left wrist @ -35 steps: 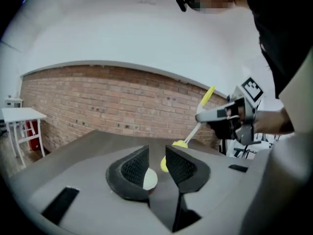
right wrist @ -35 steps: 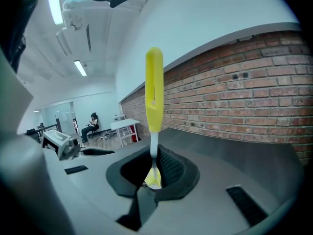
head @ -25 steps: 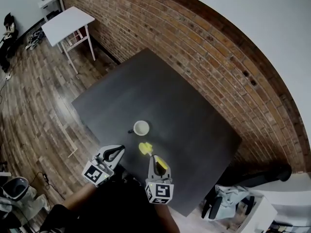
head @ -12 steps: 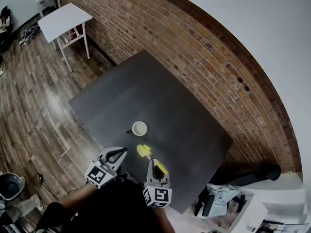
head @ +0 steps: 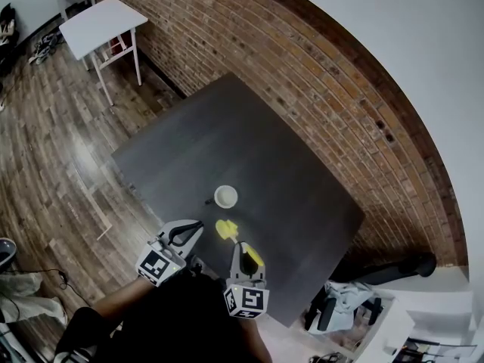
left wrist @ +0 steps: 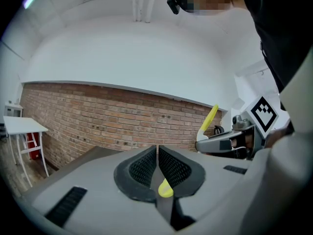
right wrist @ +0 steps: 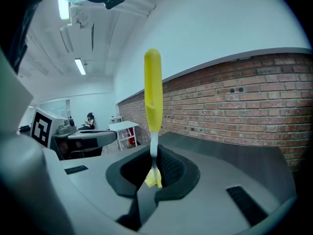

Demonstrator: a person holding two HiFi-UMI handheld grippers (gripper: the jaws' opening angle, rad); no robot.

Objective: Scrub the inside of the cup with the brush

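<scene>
A white cup (head: 225, 197) stands upright on the dark table (head: 249, 150), near its front edge. My right gripper (head: 240, 246) is shut on a yellow brush, close to the cup on the near side. The brush head (head: 225, 229) points toward the cup without touching it. In the right gripper view the yellow handle (right wrist: 152, 89) rises above the shut jaws, the gripper (right wrist: 154, 166) holding its white neck. My left gripper (head: 191, 230) hovers left of the brush, shut with nothing in it. From the left gripper view I see that gripper (left wrist: 157, 156) and the right gripper (left wrist: 227, 142).
A brick wall (head: 318, 89) runs along the table's far side. A small white table (head: 102, 23) stands on the wooden floor (head: 45, 150) at the far left. A dark chair and bags (head: 355, 301) sit off the table's right corner.
The head view has shifted slightly. Both grippers, the brush and the cup keep their places relative to each other.
</scene>
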